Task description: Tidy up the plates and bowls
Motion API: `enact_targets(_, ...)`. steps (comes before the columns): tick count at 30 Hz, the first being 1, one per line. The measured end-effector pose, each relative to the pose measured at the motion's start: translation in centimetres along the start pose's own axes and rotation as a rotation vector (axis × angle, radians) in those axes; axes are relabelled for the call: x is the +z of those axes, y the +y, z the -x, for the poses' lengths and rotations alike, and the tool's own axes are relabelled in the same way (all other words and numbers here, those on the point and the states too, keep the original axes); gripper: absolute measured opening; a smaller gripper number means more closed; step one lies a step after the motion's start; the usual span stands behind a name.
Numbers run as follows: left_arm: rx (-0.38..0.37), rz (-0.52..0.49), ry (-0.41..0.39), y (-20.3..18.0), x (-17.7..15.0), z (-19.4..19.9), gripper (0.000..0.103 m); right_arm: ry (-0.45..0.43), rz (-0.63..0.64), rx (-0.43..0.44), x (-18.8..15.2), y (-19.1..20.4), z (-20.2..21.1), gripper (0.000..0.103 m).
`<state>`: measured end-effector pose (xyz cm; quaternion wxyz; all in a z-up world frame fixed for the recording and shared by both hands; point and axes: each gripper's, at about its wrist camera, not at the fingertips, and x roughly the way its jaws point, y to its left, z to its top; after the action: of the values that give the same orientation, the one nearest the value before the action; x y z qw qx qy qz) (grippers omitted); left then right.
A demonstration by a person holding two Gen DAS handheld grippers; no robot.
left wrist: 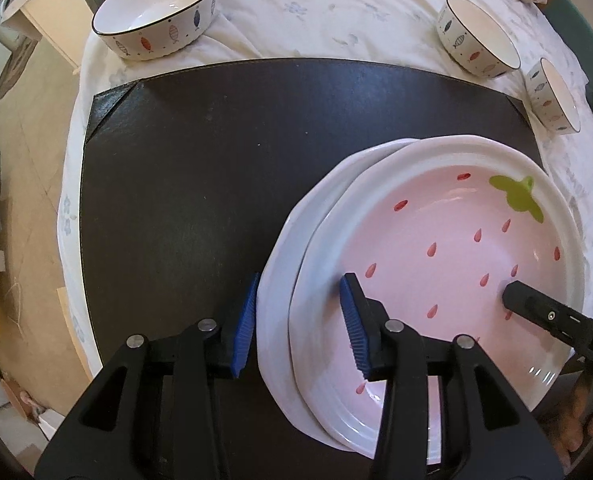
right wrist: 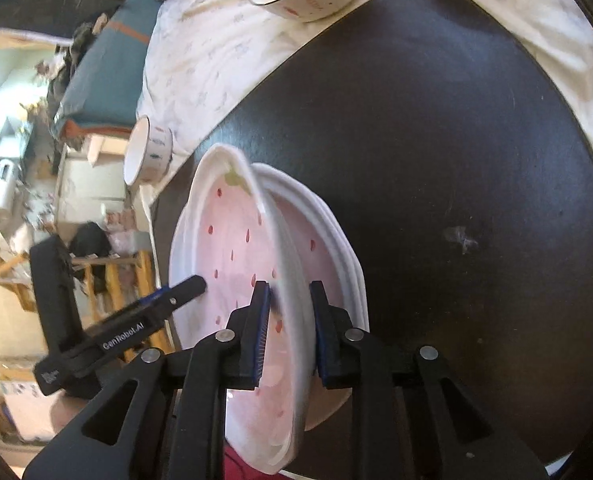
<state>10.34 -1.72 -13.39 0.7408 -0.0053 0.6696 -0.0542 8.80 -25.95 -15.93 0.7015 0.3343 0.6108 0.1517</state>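
A pink strawberry plate [left wrist: 456, 260] lies askew on a matching lower plate [left wrist: 280, 272] on the dark mat [left wrist: 216, 180]. My left gripper [left wrist: 301, 292] points straight down and is open. Its blue pads straddle the left rims of both plates, the outer pad just off the lower rim. My right gripper [right wrist: 289, 292] is shut on the near rim of the top plate [right wrist: 232, 240], which is blurred and tilted up off the plates below [right wrist: 328, 232]. In the left wrist view, one of its fingers [left wrist: 536, 308] rests inside the plate and the other is hidden beneath.
Three fish-patterned bowls stand on the white floral cloth [left wrist: 316, 0]: a large bowl [left wrist: 156, 12] at far left, and two smaller bowls [left wrist: 480, 36] [left wrist: 554, 96] at far right. The table drops off to the floor [left wrist: 28, 160] on the left. A hand [left wrist: 588, 420] shows at the lower right.
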Motion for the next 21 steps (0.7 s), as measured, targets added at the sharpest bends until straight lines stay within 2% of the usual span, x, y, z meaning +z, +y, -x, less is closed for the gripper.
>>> enact_targets(4,0.000,0.001,-0.002,0.0,0.0,-0.1,0.039,0.021,0.045,-0.048,0.1,0.8,0.0,0.025)
enact_targets(11,0.000,0.001,-0.003,0.1,-0.1,-0.4,0.044,0.073,0.071,-0.066,0.1,1.4,-0.1,0.026)
enact_targets(15,-0.001,0.002,-0.006,-0.1,-0.1,-0.6,0.045,0.117,0.095,-0.068,0.2,1.8,-0.4,0.026)
enact_targets(21,0.001,-0.003,-0.018,-0.2,-0.3,-0.4,0.053,0.108,0.076,-0.031,-0.1,1.0,-0.4,0.025)
